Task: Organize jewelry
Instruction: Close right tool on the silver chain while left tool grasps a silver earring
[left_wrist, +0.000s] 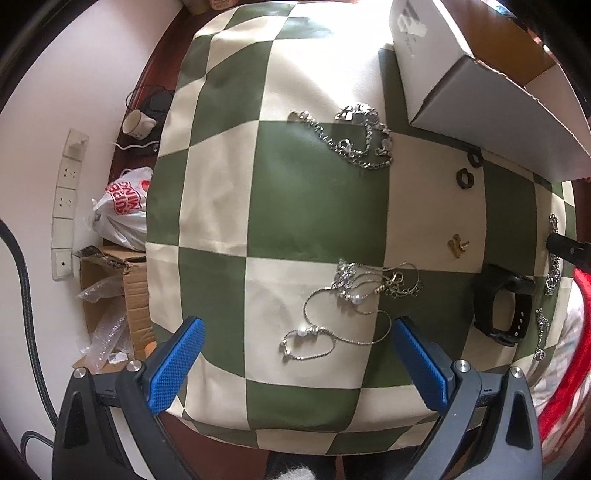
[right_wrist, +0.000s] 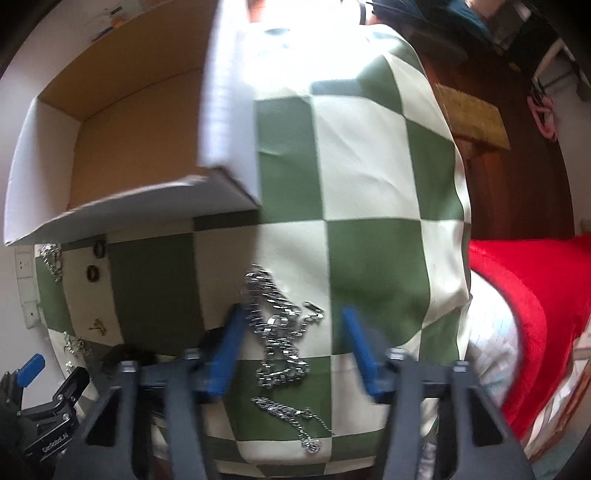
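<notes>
On the checked cloth: jewelry scattered loose, nothing sorted yet.
Box: at the cloth's far edge, open side up, probably where everything goes.
Right gripper: jaws partly apart, straddling the chunky chain, not pinching it yet.
Left gripper: spread wide above the pearl necklace near the front edge, empty.

On the green-and-cream checked cloth, my heavy silver chain is lying heaped between my right tongs' blue pads. A thin pearl necklace is sprawling nearby, two black rings sitting beside the open cardboard box.
</notes>
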